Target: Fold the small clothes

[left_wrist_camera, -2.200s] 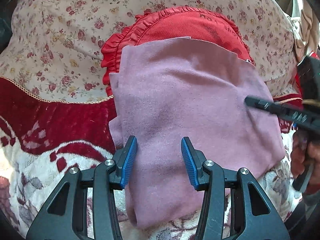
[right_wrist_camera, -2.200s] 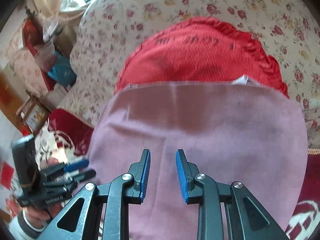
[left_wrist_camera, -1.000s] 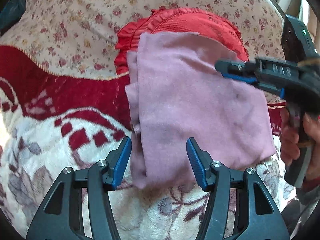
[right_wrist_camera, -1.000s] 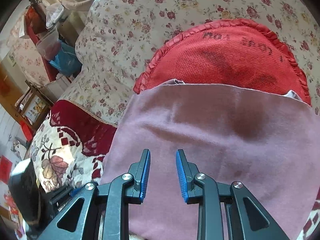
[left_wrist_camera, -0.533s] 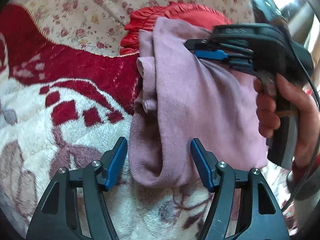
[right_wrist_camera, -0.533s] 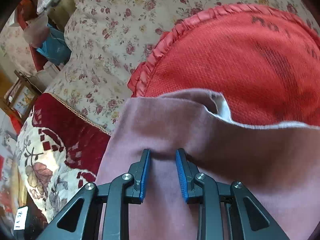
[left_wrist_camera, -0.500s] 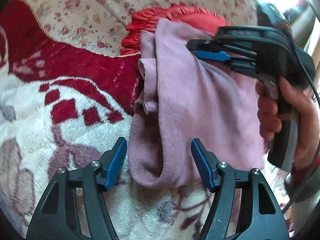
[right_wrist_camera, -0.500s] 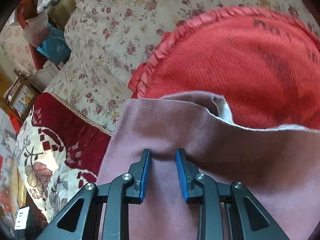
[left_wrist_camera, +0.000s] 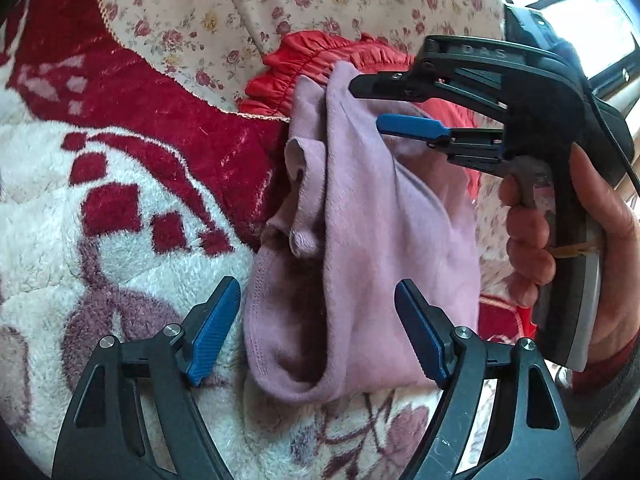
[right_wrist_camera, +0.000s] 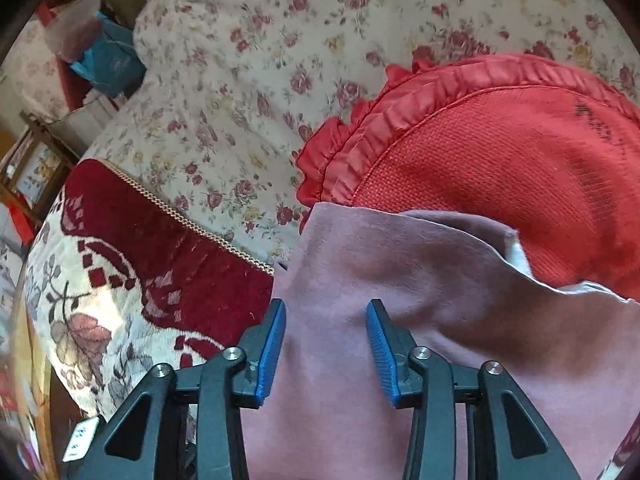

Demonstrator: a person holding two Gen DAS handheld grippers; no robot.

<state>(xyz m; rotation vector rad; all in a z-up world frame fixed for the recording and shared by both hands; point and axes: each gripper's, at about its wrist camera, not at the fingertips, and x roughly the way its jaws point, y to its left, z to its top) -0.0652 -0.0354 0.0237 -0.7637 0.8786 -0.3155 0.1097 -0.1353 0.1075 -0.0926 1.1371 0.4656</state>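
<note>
A small mauve garment (left_wrist_camera: 360, 240) lies folded over itself on a plush blanket, its far end resting on a red frilled cushion (left_wrist_camera: 320, 52). My left gripper (left_wrist_camera: 320, 320) is open, its fingers either side of the garment's near folded end. My right gripper (left_wrist_camera: 368, 104) shows in the left wrist view over the garment's far end, jaws apart. In the right wrist view the right gripper (right_wrist_camera: 326, 336) is open just above the mauve garment (right_wrist_camera: 440, 320), with the red cushion (right_wrist_camera: 500, 168) behind it.
A red and white plush blanket (left_wrist_camera: 120, 200) covers the seat. A floral sofa cover (right_wrist_camera: 260, 80) rises behind the cushion. Cluttered furniture and a blue bag (right_wrist_camera: 108, 60) stand at the far left of the right wrist view.
The right gripper has opened and let go of the garment's upper edge. The left gripper has moved closer to the garment's near end, which now lies bunched between its fingers.
</note>
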